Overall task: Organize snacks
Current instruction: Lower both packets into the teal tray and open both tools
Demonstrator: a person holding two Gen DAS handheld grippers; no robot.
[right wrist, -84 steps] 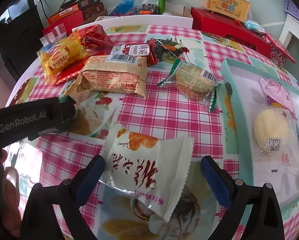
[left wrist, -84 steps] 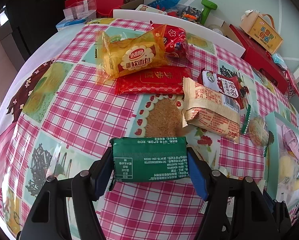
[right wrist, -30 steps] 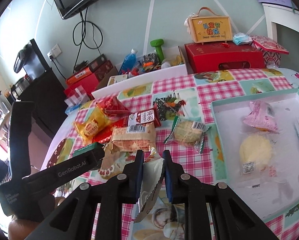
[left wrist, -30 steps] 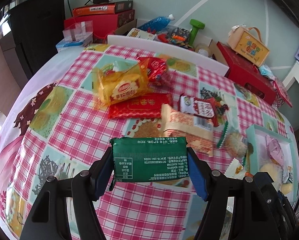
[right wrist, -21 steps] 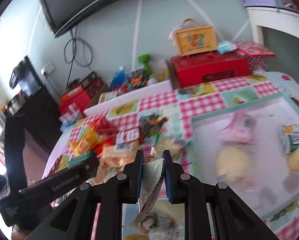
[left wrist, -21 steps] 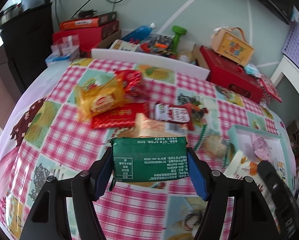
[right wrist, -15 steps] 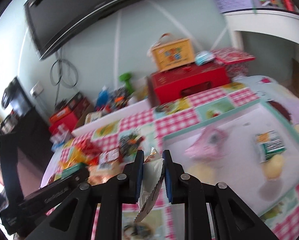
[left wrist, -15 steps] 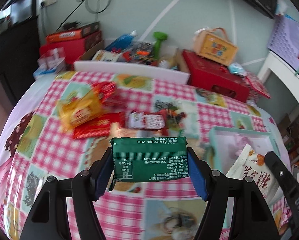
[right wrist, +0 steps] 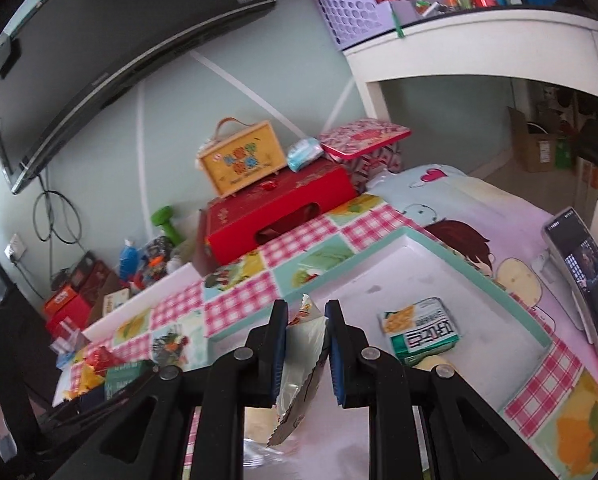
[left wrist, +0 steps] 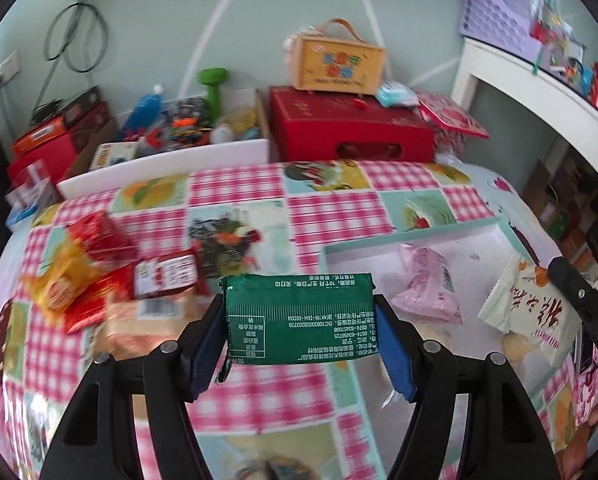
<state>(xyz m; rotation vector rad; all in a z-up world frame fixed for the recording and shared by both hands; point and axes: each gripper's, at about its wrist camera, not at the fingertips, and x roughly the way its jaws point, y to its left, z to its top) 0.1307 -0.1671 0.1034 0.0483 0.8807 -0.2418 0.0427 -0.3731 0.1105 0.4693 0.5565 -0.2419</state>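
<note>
Snacks in both grippers, we see. The left gripper [left wrist: 299,320] is clamped on a green snack pack [left wrist: 299,318], blue pads pressed against its two short ends, and we see the pack held flat in the air above the checkered surface [left wrist: 331,192], near the front left corner of the shallow teal-rimmed tray [left wrist: 411,236]. The right gripper [right wrist: 306,344] has its pads drawn close together, pinching a white crinkle-edged snack bag [right wrist: 303,364] by its side; from the left wrist view we see that same bag [left wrist: 533,312] hanging over the right part of the tray, orange print on its face.

Inside the tray we spot a pink wrapped snack [left wrist: 427,288] just right of the green pack, and a green-and-white packet [right wrist: 421,330] lying flat on the tray's white floor. Out to the left, blurred, we make out a heap of loose snacks [left wrist: 99,280]: red, yellow and beige wrappers lying against each other. Behind the surface sits a red box [left wrist: 347,130] with a yellow carry case [left wrist: 337,62] on top. A phone [right wrist: 583,276] is propped upright to the right of the tray.
</note>
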